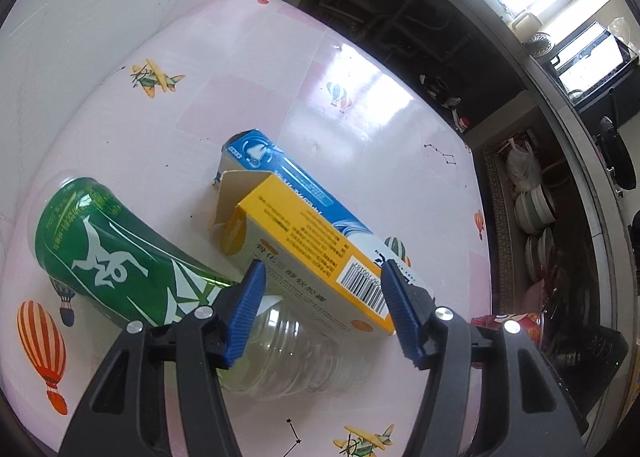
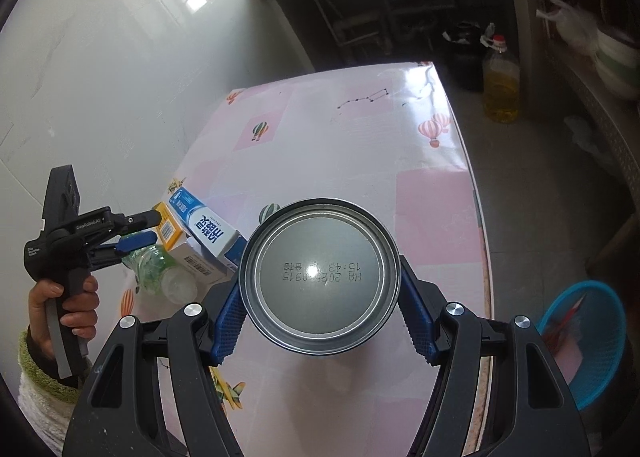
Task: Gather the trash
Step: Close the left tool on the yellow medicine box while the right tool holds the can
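Between right claw (image 2: 322, 299) pads: can (image 2: 319, 277), gripped. Left claw (image 1: 322, 311) straddles yellow box (image 1: 320, 257), contact unclear.

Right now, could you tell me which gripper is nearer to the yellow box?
Left. The left gripper straddles the yellow box; the right gripper, further along the table, grips a can.

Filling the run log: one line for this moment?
task: collect trash | right gripper: shut on can | left gripper: open, fingers either side of yellow box | basket: on floor beside table
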### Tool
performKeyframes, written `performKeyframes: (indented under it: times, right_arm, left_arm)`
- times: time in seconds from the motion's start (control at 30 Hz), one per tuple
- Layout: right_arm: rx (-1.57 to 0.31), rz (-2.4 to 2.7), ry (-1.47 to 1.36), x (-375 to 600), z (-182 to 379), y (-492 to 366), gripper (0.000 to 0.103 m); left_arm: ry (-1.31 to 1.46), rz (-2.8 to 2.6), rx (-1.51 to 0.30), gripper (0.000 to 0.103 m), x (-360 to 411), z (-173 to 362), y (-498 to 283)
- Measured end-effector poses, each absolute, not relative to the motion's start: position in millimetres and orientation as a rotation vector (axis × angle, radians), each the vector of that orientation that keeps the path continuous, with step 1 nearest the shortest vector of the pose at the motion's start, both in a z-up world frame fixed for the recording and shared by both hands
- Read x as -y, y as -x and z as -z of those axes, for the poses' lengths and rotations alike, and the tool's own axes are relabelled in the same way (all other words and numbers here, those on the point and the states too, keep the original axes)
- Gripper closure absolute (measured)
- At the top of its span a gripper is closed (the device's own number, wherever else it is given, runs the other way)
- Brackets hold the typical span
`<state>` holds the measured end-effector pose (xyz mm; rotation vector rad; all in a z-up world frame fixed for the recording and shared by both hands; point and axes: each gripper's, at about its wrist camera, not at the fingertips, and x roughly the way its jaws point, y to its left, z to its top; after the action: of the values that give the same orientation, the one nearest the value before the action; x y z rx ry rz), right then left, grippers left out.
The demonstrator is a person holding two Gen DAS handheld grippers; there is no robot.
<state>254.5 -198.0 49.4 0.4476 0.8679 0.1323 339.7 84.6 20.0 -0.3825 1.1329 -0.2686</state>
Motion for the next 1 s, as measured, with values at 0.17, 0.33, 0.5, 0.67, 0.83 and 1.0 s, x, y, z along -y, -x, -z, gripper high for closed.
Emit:
performKeyframes:
  times: [0.17,0.33,0.5,0.67,0.83,1.0]
  right_arm:
    - [-0.869,-0.127,-0.454,202.1,-47.0,-254.7,0.039]
    - [-0.864,-0.129,-0.470,204.4,-44.7,-252.8,0.039]
    - [-0.864,-0.131,-0.478,207.3,-43.2,-252.3,0.039]
    - [-0.855,-0.136,-0.487,207.5,-43.4,-251.0,0.039]
    - [-0.854,-0.140,-0.499,208.1,-41.8,-250.2,0.039]
    - [-0.860,-0.137,-0.497,210.2,-41.1,-250.3,0.039]
  left_arm:
    - [0.481,0.242,-1.193,0.040,-94.4,-14.9,-344.3]
    - [0.567,0.187,-1.248,0.040,-100.2,-9.8,-359.0]
    - [0.608,0.126,-1.309,0.040,-100.9,-7.1,-373.1]
    - [0.515,0.074,-1.393,0.040,-89.7,-0.3,-388.5]
    - [0.453,0.080,-1.404,0.040,-79.1,2.2,-387.0]
    - [0.480,0.101,-1.394,0.050,-84.6,0.8,-382.3]
